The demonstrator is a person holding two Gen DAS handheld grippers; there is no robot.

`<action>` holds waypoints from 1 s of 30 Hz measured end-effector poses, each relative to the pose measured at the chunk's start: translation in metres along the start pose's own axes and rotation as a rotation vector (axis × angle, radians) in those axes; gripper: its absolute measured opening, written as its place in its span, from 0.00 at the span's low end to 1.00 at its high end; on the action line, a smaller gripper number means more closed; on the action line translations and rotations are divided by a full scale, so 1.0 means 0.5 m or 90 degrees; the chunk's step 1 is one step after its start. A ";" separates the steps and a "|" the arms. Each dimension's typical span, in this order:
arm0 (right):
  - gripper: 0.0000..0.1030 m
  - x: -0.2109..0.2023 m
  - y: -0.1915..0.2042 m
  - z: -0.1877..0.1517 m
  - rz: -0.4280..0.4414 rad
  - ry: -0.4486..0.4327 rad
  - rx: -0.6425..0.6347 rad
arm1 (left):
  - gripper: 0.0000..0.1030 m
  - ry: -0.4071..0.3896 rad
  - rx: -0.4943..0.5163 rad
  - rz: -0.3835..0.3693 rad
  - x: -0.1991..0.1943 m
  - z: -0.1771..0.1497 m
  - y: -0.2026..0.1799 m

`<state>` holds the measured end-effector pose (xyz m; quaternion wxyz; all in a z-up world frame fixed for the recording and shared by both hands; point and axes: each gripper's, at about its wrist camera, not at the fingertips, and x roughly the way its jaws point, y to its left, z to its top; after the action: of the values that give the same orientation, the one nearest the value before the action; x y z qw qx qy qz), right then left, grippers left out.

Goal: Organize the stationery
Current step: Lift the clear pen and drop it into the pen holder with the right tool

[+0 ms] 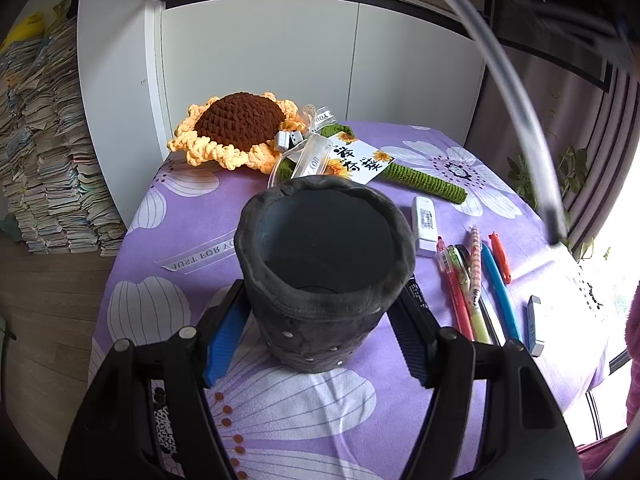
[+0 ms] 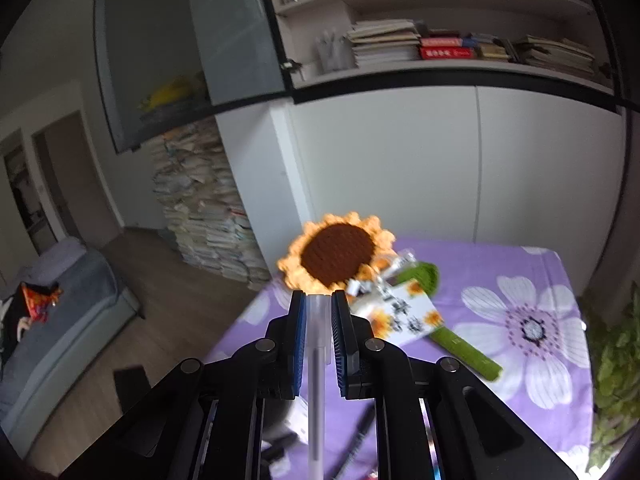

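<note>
A dark grey felt pen holder [image 1: 326, 276] stands upright on the purple flowered tablecloth [image 1: 192, 208]. My left gripper [image 1: 320, 320] is shut on its lower body, a finger on each side. Its inside looks empty. Several pens [image 1: 474, 280] lie in a row to its right, with a white USB stick [image 1: 425, 220] and a small eraser [image 1: 534, 320]. My right gripper [image 2: 319, 312] is shut on a clear pen [image 2: 316, 360] and holds it in the air; the pen also shows in the left wrist view [image 1: 516, 96], above the table.
A crocheted sunflower [image 1: 240, 130] with a green stem [image 1: 426, 180], a card [image 1: 362, 162] and ribbon lie at the table's back. White cabinets [image 1: 260, 64] stand behind. Stacked books [image 1: 44, 160] stand on the floor to the left. Plants [image 2: 616, 360] are at the right.
</note>
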<state>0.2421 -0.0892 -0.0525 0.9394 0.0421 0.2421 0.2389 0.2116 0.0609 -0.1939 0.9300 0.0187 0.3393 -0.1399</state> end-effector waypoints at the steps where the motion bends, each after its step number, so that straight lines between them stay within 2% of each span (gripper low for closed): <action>1: 0.13 0.008 0.014 0.008 0.014 -0.017 -0.003 | 0.66 0.000 0.000 -0.001 0.000 0.000 0.000; 7: 0.13 0.045 0.044 0.018 0.110 -0.084 0.011 | 0.66 -0.001 0.001 -0.013 0.000 -0.001 0.005; 9: 0.13 0.053 0.045 0.011 0.124 -0.096 0.014 | 0.66 -0.002 -0.002 -0.018 -0.001 -0.001 0.008; 16: 0.13 0.072 0.038 -0.019 0.125 -0.081 0.010 | 0.66 -0.003 -0.004 -0.023 0.003 -0.002 0.010; 25: 0.13 0.079 0.032 -0.033 0.128 -0.106 0.005 | 0.67 -0.002 -0.008 -0.023 0.002 -0.002 0.009; 30: 0.13 0.097 0.030 -0.049 0.128 -0.079 0.005 | 0.67 0.002 -0.009 -0.020 0.003 -0.001 0.009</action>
<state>0.2612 -0.0540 -0.0919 0.9238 0.0845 0.1790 0.3276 0.2135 0.0652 -0.1957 0.9272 0.0069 0.3421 -0.1523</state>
